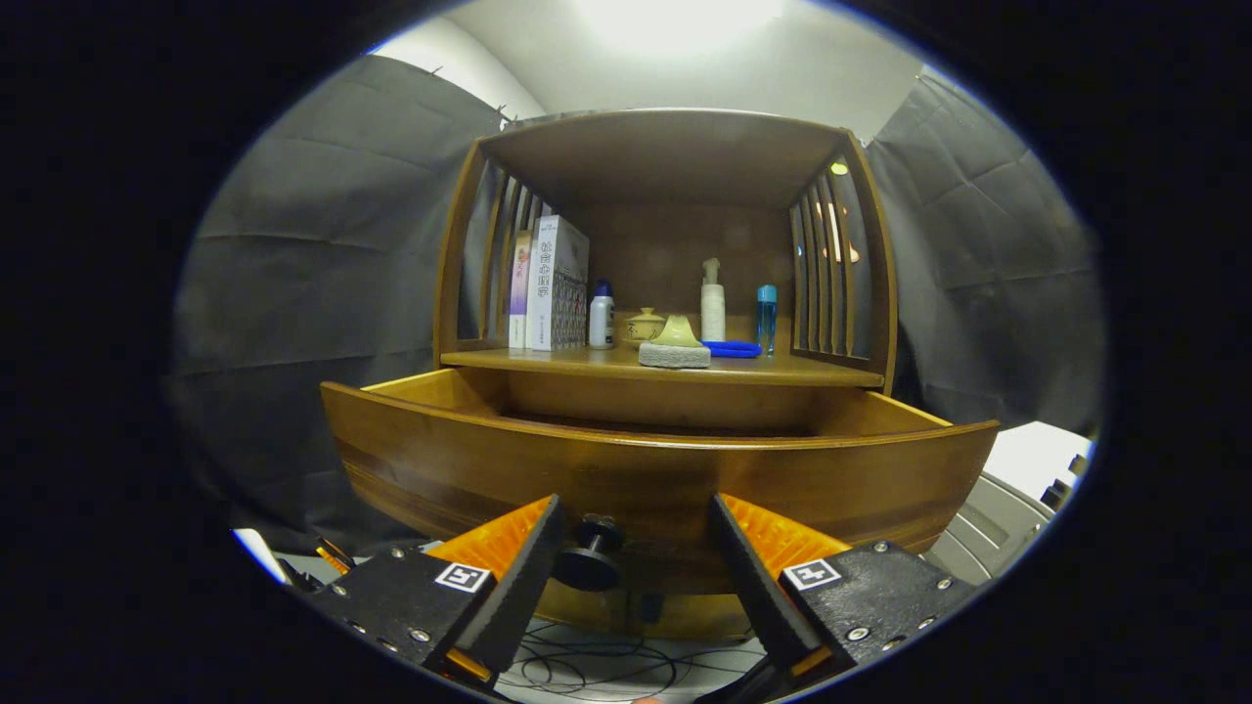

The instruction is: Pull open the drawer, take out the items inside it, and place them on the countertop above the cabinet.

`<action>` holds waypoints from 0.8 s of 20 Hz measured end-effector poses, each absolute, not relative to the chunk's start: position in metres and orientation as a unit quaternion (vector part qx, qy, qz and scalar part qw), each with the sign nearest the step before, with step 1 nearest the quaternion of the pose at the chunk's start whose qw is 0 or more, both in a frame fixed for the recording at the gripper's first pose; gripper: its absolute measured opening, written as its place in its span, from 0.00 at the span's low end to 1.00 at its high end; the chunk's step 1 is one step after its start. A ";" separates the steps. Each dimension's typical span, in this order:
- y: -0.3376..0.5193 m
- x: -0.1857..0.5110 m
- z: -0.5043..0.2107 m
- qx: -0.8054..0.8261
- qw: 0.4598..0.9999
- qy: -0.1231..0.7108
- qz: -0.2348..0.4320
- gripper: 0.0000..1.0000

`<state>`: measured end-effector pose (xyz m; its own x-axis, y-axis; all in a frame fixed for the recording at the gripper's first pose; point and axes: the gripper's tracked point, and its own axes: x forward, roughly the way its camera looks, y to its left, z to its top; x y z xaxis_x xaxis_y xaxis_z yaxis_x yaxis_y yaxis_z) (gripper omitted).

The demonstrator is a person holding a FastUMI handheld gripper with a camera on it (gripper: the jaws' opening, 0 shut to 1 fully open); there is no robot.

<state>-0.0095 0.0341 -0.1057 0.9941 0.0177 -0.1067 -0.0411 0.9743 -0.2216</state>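
Just ahead of the open gripper [636, 548], whose fingers stand apart with the knob [590, 550] beside the left one, the drawer [655, 469] sits pulled out below the countertop [782, 370], exposing its interior for retrieval.

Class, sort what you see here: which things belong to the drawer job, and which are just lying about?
Belongs to the job:
- drawer, pulled out
- drawer knob, between the open fingers, untouched
- gripper
- countertop

Lying about:
- books
- white bottle
- pump bottle
- blue bottle
- small pot
- cables

The drawer's contents cannot be seen.
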 end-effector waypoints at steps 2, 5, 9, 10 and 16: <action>0.034 -0.009 -0.106 -0.105 0.993 0.051 0.004 0.95; 0.032 -0.004 -0.105 -0.118 0.992 0.048 -0.010 0.95; 0.033 0.010 -0.099 -0.107 0.993 0.048 -0.014 0.95; 0.033 0.017 -0.096 -0.104 0.993 0.047 -0.016 0.95; 0.031 0.042 -0.096 -0.089 0.994 0.060 -0.030 0.95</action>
<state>0.0417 0.0315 -0.0965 0.9911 -0.0704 -0.1130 0.0492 0.9823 -0.1805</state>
